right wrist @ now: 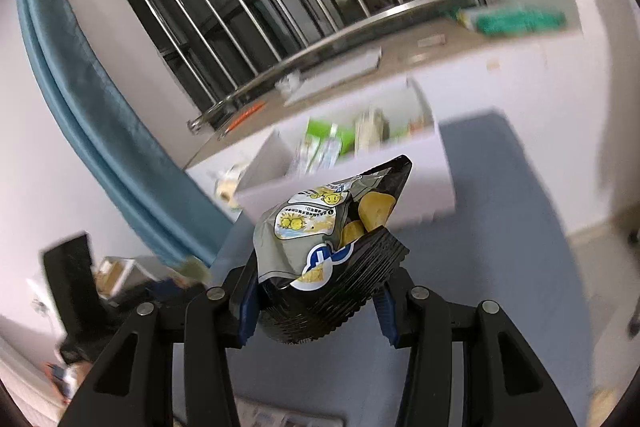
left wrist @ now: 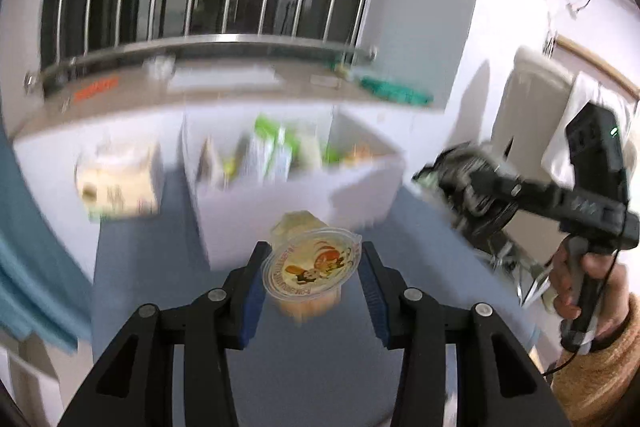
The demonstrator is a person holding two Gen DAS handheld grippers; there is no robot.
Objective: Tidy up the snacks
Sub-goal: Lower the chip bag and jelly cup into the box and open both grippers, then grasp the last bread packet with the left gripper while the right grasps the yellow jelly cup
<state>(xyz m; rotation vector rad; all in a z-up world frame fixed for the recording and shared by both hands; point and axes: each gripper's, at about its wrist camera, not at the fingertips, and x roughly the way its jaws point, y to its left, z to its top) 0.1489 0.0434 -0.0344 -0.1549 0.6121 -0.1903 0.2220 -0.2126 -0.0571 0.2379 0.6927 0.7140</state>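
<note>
1. At the far left of the left wrist view, a pale snack pack [left wrist: 118, 183] stands on the blue table [left wrist: 160, 267], just beside a white bin [left wrist: 360, 187]. It is outside the bin, so it probably remains to be sorted. The picture is blurred here and its label cannot be read.

2. The bin sits at the back of the table, below a window sill [left wrist: 224, 83]. It already holds several upright packets, green and white ones among them [left wrist: 268, 147]. Judging by this, part of the task is done.

3. In the centre foreground, the left gripper [left wrist: 314, 279] carries a small clear jelly cup [left wrist: 312, 269] with a cartoon lid. Its blue pads [left wrist: 256, 291] press on either side of the cup, which hangs above the table just in front of the bin.

4. At the right, a hand [left wrist: 588, 283] grips the handle of the right tool, which is tilted and pointing leftwards to the bin.

5. In the right wrist view, the right gripper [right wrist: 316, 303] is clamped on a black and grey chip bag [right wrist: 332, 247], pinching its crimped bottom edge. The bag juts forward and up, held in the air above the table [right wrist: 500, 267] and aimed at the bin [right wrist: 440, 179].

6. Both snacks are lifted but not yet in the bin; dropping them in appears to be the step remaining.
</note>
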